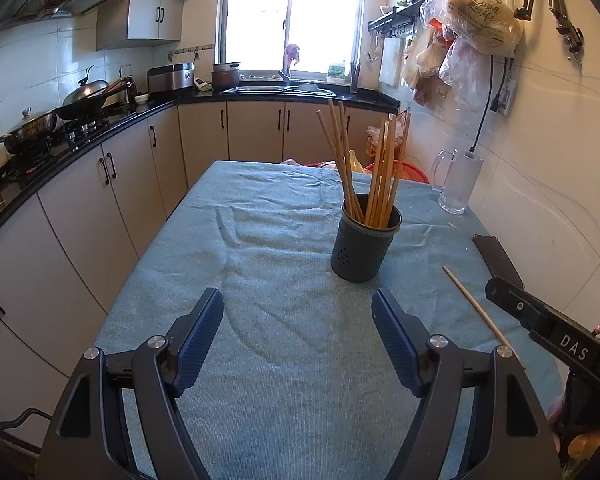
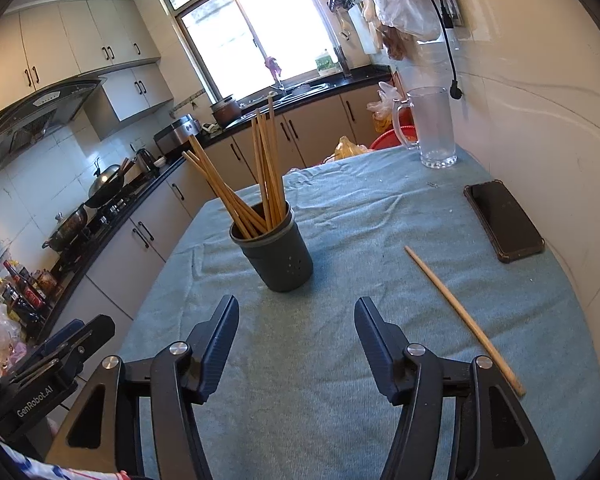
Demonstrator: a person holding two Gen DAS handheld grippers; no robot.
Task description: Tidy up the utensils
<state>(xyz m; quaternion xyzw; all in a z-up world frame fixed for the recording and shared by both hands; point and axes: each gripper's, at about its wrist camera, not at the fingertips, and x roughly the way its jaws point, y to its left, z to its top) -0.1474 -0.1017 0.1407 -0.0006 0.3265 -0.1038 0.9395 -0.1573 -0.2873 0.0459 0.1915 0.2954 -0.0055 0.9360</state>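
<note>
With both sets of jaws standing wide and nothing between them, the left gripper (image 1: 298, 334) and the right gripper (image 2: 296, 344) hang side by side over the blue-green cloth (image 2: 340, 216) that covers the desk. Straight ahead of each sits the dark round holder (image 2: 274, 254), upright on the cloth, and it is well stocked: a bundle of wooden chopsticks (image 2: 260, 176) stands in it, fanned out in two leaning groups. One loose chopstick (image 2: 462, 318) lies flat on the cloth, off to the right of the right gripper's jaws, apart from the holder and angled away towards the far side. Beyond its far tip a black phone (image 2: 504, 222) lies face up near the wall edge of the desk. Further back, at the far right corner, a clear glass pitcher (image 2: 432, 128) stands upright. Nothing sits between the jaws and the holder. From the left wrist view, the right gripper's black body shows at the right edge, partly covering the loose chopstick.
</note>
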